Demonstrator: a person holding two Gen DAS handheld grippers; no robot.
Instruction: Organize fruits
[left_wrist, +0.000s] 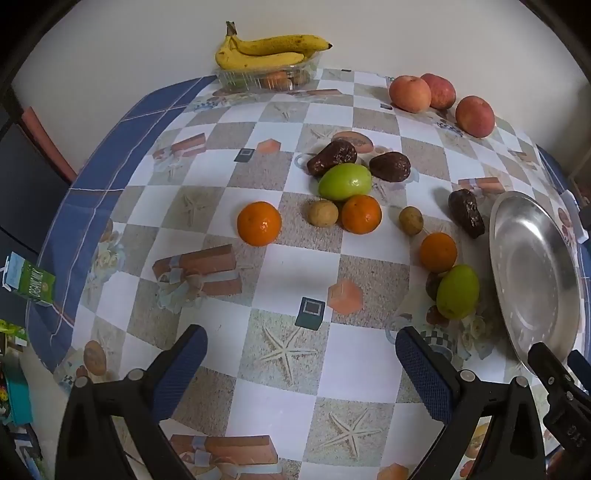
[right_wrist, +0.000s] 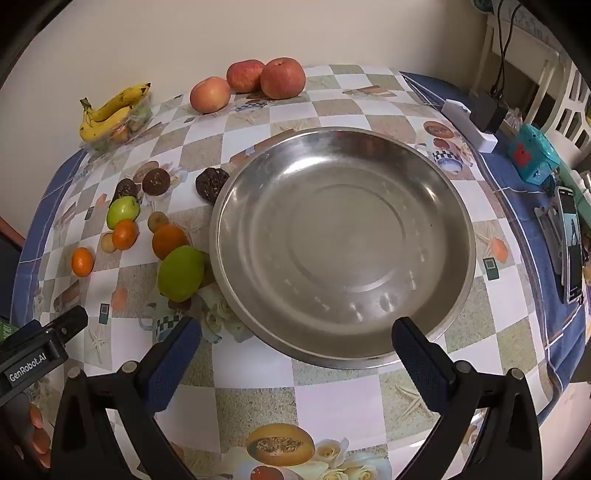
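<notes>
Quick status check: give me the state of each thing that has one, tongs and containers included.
Left tongs: open, holding nothing.
Right tongs: open, holding nothing.
Steel bowl: upright, holds no fruit.
Clear plastic tray: holds some fruit, bananas resting on top.
Phone: screen lit.

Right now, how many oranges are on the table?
3: one alone at the left, one below the green fruit, one near the metal dish. None looks hidden.
</notes>
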